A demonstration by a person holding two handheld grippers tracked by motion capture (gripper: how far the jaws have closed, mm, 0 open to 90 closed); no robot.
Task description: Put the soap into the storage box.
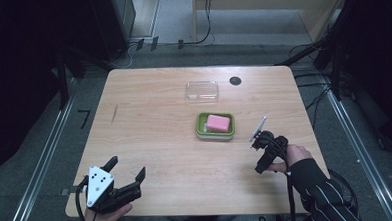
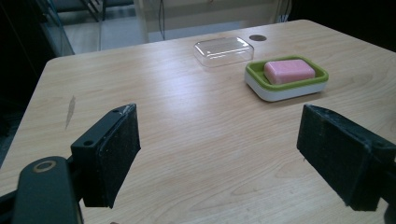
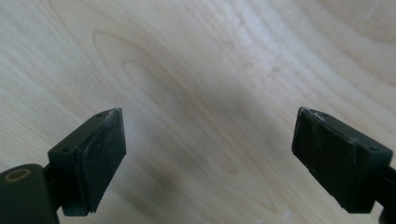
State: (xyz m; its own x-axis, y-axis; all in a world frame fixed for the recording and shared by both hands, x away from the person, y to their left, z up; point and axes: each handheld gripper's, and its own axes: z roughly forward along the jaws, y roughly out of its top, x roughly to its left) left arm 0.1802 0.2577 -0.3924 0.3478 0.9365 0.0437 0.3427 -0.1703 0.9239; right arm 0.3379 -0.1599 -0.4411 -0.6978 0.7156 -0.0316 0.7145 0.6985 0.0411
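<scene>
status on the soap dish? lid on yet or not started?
Done: nothing visibly; the pink soap sits in the green dish. The clear lid lies apart on the table, behind the dish. In hand: nothing; the left gripper and the right gripper are both open and empty, short of the dish. Left, probably: pick up the lid, close the dish.

Your left gripper [image 1: 128, 169] sits low at the near left, jaws spread wide. Your right gripper [image 1: 259, 146] points downward, jaws equally wide apart.
</scene>
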